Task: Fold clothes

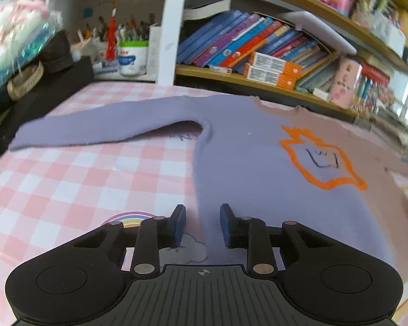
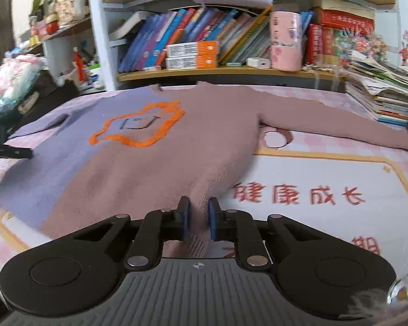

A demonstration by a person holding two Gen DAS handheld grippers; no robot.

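Observation:
A knit sweater [image 1: 258, 157] lies flat, front up, on a pink checked tablecloth [image 1: 68, 184]. It is lilac on one half and mauve on the other, with an orange outlined motif [image 1: 321, 157]. Its lilac sleeve [image 1: 95, 130] stretches out to the left. My left gripper [image 1: 203, 221] is at the lilar hem corner; the jaws stand apart over the sweater's side edge and the cloth looks flat between them. In the right wrist view the sweater [image 2: 155, 168] spreads ahead, its mauve sleeve [image 2: 326, 119] running right. My right gripper [image 2: 198, 217] is shut on a pinched ridge of the mauve hem.
Shelves of books [image 2: 193, 35] rise behind the table. A pink cup [image 2: 285, 40] stands on the lower shelf, and a stack of books [image 2: 386, 95] lies at the right. A jar [image 1: 132, 57] and pen holders stand at the back left, beside dark bags [image 1: 54, 62].

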